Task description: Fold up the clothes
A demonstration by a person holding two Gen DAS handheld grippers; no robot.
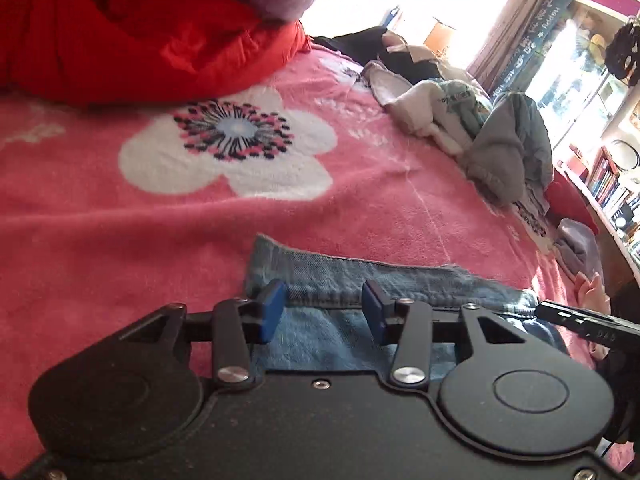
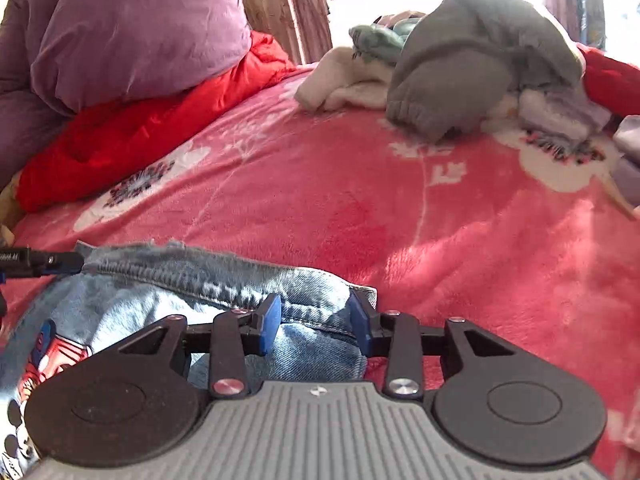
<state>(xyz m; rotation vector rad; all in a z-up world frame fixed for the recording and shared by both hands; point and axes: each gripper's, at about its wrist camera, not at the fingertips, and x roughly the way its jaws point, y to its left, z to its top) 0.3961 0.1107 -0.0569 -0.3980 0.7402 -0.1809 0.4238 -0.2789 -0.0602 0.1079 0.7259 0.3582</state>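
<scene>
A light blue denim garment [image 1: 360,280] lies flat on the pink flowered blanket [image 1: 120,240], its stitched hem running across just beyond my fingers. My left gripper [image 1: 323,312] hovers over the hem's left end, its blue pads apart and clear of the cloth. In the right wrist view the same denim garment [image 2: 200,280] shows a cartoon print at the lower left. My right gripper [image 2: 316,320] stands open at the hem's right corner, with a fold of denim lying between its pads. Each gripper's tip shows at the edge of the other's view.
A heap of unfolded clothes, with a grey sweatshirt [image 2: 460,60] and a white garment [image 2: 344,80], sits at the far right of the bed. A red duvet [image 1: 140,40] and a purple pillow [image 2: 140,32] fill the far left. Bookshelves [image 1: 608,184] stand beyond the bed's right edge.
</scene>
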